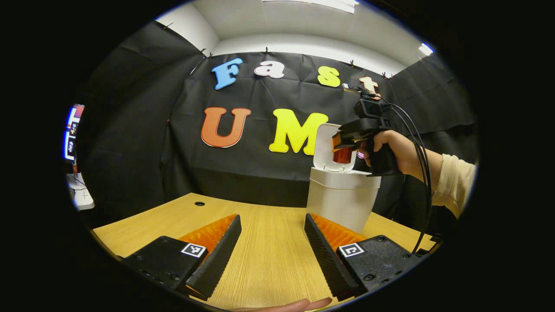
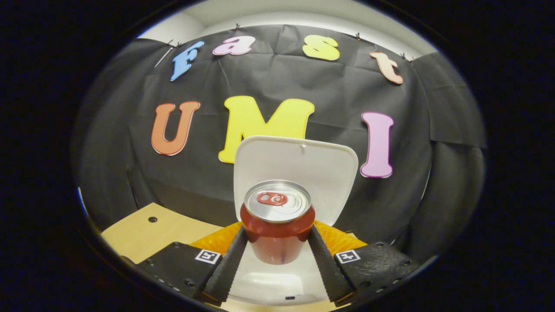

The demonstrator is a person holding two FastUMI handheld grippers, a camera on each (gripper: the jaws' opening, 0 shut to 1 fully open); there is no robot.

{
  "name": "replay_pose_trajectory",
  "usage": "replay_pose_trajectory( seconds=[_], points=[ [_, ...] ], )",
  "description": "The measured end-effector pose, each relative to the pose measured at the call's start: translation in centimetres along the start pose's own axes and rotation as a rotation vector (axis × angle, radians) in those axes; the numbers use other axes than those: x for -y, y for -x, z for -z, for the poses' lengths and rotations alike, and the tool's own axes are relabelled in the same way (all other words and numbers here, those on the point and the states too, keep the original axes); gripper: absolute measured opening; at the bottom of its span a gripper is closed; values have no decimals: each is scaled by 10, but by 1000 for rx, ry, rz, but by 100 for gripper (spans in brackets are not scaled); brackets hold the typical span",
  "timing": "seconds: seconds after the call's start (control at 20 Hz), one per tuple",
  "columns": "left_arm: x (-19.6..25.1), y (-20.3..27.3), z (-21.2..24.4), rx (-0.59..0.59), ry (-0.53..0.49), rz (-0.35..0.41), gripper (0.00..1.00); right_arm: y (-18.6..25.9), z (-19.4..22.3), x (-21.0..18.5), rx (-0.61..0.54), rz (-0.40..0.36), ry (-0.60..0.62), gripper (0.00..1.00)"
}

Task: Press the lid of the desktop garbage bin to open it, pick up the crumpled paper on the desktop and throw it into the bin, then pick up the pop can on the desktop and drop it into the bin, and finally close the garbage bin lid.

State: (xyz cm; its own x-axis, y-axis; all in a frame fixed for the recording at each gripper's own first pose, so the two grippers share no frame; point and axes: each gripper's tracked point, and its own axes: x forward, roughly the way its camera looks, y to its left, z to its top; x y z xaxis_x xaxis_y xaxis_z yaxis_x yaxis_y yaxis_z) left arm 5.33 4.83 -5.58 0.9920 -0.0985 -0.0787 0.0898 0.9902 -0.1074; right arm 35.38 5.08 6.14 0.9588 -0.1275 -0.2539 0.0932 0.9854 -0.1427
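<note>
The right gripper is clamping the red aluminium pop can by its sides, upright above the open white plastic bin; thin-walled and slick, it probably dents under hard squeezing; the left gripper is hovering open, empty, over the wooden surface.
</note>
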Motion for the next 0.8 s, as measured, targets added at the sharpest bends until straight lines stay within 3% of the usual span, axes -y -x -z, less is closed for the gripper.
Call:
replay_pose_trajectory(
  seconds=[0.2,0.45,0.8],
  points=[
    [8,0,-4,11,-8,24,95,-16,10,20,-8,36,50,81],
    [10,-2,1,-6,-4,46,95,-34,44,44,-114,70,29,81],
    [10,-1,11,-57,27,35,95,-35,61,35,-173,-3,-41,82]
  ],
)
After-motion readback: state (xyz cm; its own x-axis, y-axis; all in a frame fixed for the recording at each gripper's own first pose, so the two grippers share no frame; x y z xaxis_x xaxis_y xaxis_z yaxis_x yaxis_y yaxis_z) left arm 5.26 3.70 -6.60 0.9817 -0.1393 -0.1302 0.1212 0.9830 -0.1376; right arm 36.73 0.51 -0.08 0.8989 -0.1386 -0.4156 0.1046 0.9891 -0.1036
